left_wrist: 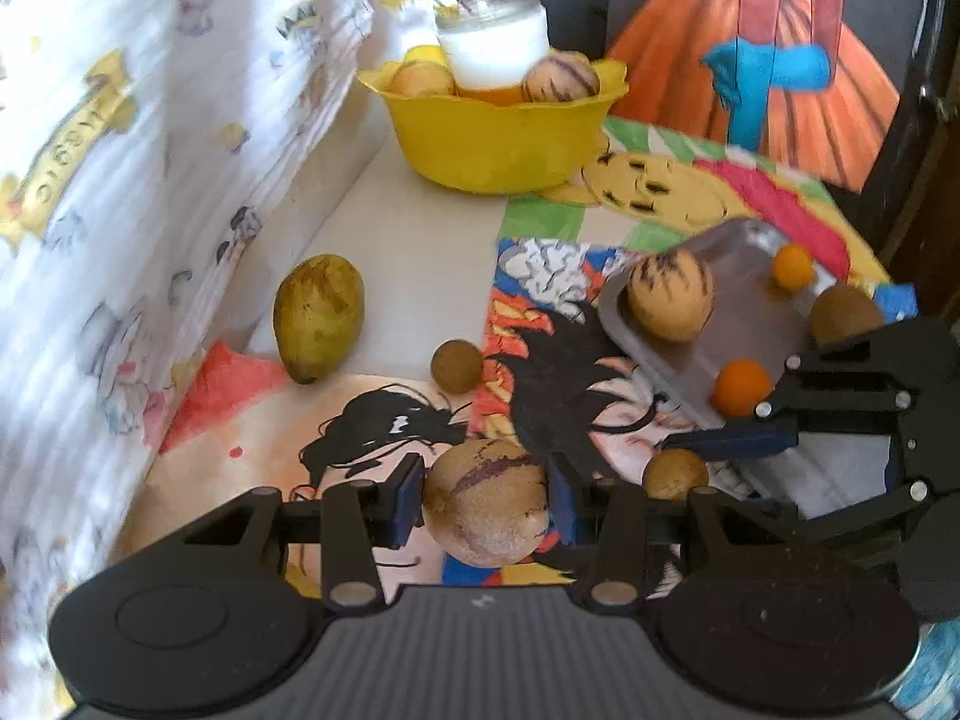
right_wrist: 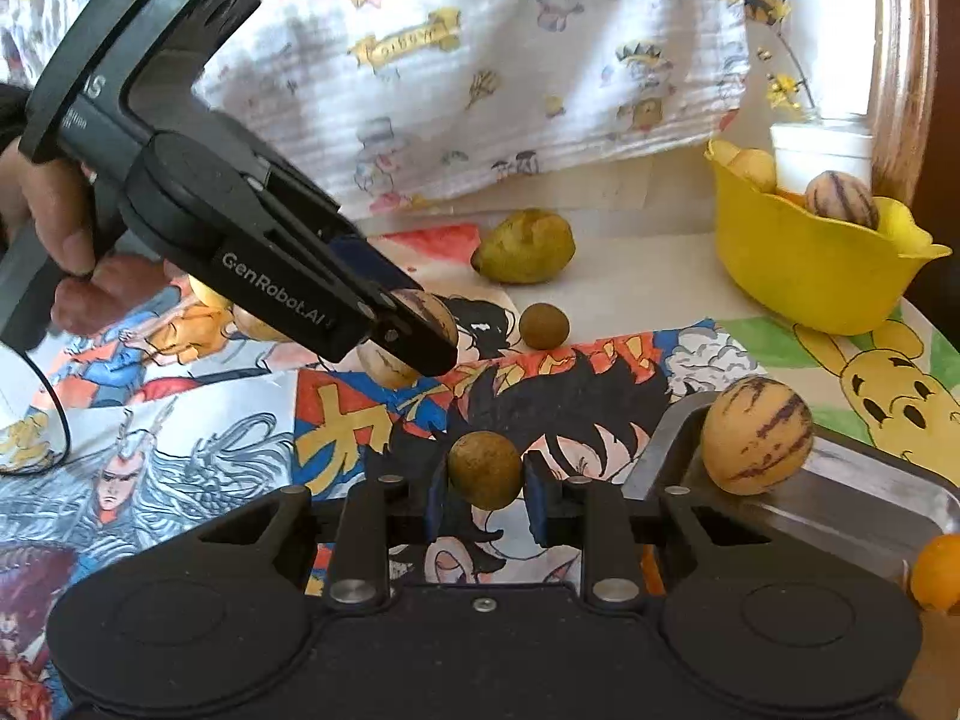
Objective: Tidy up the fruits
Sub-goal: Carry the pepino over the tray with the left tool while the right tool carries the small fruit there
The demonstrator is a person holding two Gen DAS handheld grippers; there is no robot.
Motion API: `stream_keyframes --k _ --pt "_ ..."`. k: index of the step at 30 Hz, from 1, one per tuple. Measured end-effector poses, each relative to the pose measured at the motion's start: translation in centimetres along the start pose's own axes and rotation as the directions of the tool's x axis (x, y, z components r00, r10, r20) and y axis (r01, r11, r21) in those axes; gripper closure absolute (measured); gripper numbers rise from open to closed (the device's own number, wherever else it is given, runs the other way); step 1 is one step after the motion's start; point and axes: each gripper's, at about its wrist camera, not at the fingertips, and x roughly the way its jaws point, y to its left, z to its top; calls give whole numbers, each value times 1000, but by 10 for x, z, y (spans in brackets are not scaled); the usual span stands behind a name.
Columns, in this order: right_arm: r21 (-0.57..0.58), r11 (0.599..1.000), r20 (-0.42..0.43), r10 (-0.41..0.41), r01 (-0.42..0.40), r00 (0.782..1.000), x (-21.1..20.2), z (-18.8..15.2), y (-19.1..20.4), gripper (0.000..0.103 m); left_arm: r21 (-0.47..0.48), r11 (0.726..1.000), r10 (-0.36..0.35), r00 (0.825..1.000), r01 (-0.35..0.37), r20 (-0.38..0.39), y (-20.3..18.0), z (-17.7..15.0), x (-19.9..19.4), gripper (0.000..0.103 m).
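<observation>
While bright cartoon drawings (right_wrist: pixel 198 420) covered the tabletop (left_wrist: pixel 384 276) — a printed cloth (right_wrist: pixel 480 60) hung behind — the left gripper (left_wrist: pixel 483 501) squeezed a striped fruit (left_wrist: pixel 486 504), the right gripper (right_wrist: pixel 485 495) pinched a small brown fruit (right_wrist: pixel 485 468), near the metal tray (left_wrist: pixel 744 294) and yellow bowl (left_wrist: pixel 492 144).

bright daylight from behind my white jar (left_wrist: pixel 492 42), blown out near window top in both views. glare on metal tray (left_wrist: pixel 744 252). soft shadows under fruit on desk (left_wrist: pixel 408 276). patterned cloth (left_wrist: pixel 120 180) smeared with motion blur at left edge of my left view. fisheye bends edges, corners black. my tool bodies dark, low detail. right view sharper, colours saturated.
</observation>
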Motion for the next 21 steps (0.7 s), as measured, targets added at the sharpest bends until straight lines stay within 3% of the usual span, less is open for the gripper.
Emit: stream_keyframes --k 12,21 --pt "72 996 89 -60 54 994 -59 -15 -12 74 -122 988 -81 989 97 128 -27 -11 -20 56" --pt "181 973 135 -168 143 976 -108 -46 -34 74 -145 975 -121 951 167 283 -64 -19 -30 56"
